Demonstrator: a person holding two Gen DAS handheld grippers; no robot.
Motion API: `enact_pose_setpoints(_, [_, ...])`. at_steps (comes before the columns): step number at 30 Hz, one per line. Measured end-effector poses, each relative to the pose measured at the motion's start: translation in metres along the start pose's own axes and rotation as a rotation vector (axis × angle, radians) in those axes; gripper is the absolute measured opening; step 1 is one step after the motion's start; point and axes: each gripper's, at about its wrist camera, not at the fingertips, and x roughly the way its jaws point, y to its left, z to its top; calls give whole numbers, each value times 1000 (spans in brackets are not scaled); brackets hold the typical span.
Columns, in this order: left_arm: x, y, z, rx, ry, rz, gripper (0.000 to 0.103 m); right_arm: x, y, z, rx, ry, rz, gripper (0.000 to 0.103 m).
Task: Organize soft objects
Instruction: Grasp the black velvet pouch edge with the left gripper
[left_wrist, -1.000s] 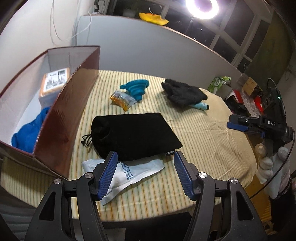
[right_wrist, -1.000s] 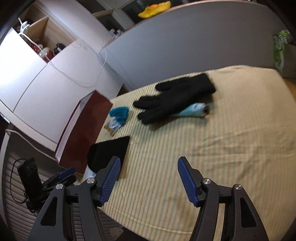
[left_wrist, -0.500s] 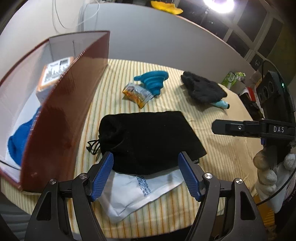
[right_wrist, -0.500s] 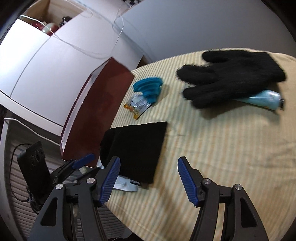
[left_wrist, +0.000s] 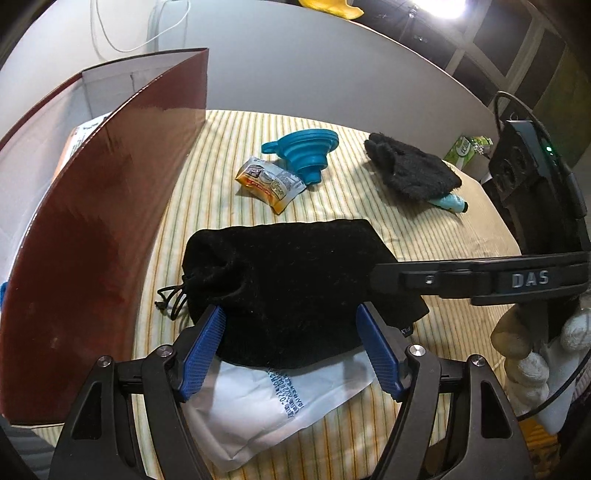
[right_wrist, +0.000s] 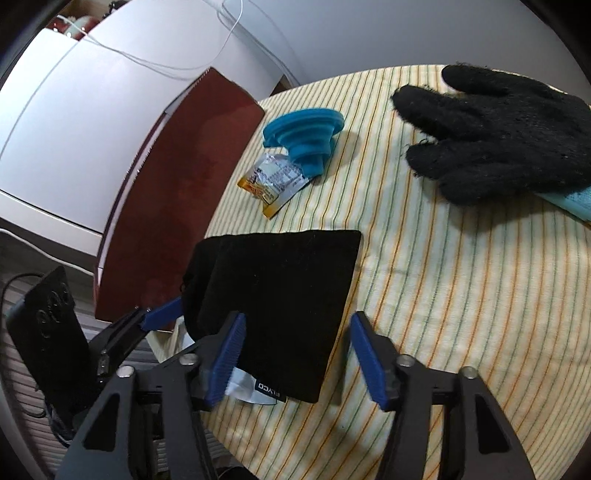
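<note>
Pouch (left_wrist: 291, 291), black, drawstring: lies flat on striped cloth (left_wrist: 424, 229), beside red box (left_wrist: 92, 240), partly over white packet (left_wrist: 266, 402). Left gripper (left_wrist: 291, 350): jaws wide, straddling pouch's near edge, pads not pressing. Right gripper (right_wrist: 295, 354): jaws apart, just been closing, pouch's labelled corner between them, not gripped. Funnel (left_wrist: 306, 155), blue, touching sachet (left_wrist: 269, 182), farther back. Glove (right_wrist: 502, 136), black, lies over pale tube (left_wrist: 450, 201), well apart from pouch.
</note>
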Motion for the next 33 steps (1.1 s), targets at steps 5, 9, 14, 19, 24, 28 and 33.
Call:
enact_pose_setpoints(5, [-2,-4,0,19,-19,-13,60,4,8,0,-29,3,-21,37])
enact_pose_setpoints(9, [-5,-3,3,26,-45,13,27,4,14,-1,-53,-15,-52,34])
enact_pose_setpoints(14, [-6,-1,4,18,-63,27,10,-2,17,-2,-67,-39,-70,29])
enact_pose_setpoints(19, [-11,-4,3,29,-88,32,5,-9,19,-5,-78,-62,-80,23])
enact_pose_setpoints(24, [-19,-9,6,56,-120,61,3,-16,22,-7,-91,-82,-77,19])
enact_pose_setpoints(28, [-11,-4,5,37,-77,120,14,-13,23,-9,-108,-74,-102,19])
enact_pose_setpoints(33, [-9,-3,3,45,-72,152,36,-6,21,-8,-99,-58,-93,19])
